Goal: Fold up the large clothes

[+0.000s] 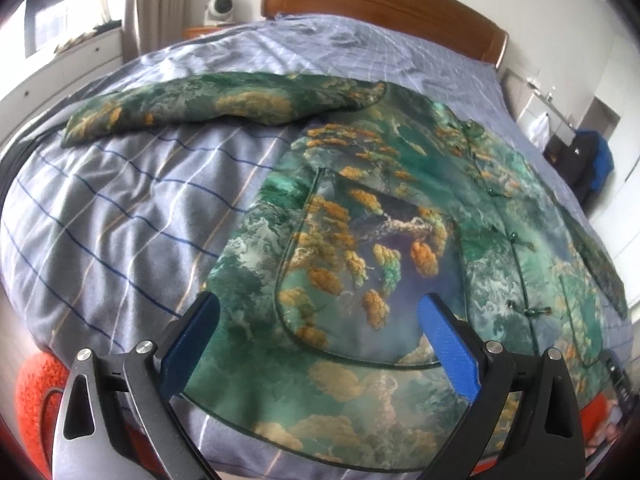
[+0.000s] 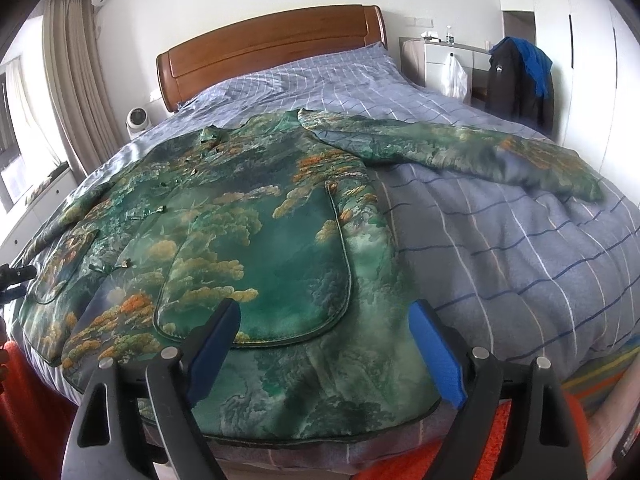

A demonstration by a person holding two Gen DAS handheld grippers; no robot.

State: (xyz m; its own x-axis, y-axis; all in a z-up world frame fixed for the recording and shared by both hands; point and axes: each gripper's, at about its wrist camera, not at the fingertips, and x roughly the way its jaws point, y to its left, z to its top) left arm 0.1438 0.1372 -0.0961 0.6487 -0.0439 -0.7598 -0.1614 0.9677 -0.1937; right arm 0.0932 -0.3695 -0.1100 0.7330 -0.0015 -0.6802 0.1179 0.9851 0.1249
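Note:
A large green jacket printed with orange and yellow trees lies face up, spread flat on the bed's blue-grey checked cover. One sleeve stretches out to the left in the left wrist view. The other sleeve stretches to the right in the right wrist view. My left gripper hovers open over the jacket's lower pocket near the hem. Over the other front pocket near the hem, my right gripper is open too. Neither holds any cloth.
A wooden headboard stands at the far end of the bed. A small white device sits beside it. A dark coat with blue cloth hangs at the right by white drawers. Orange fabric lies below the bed's near edge.

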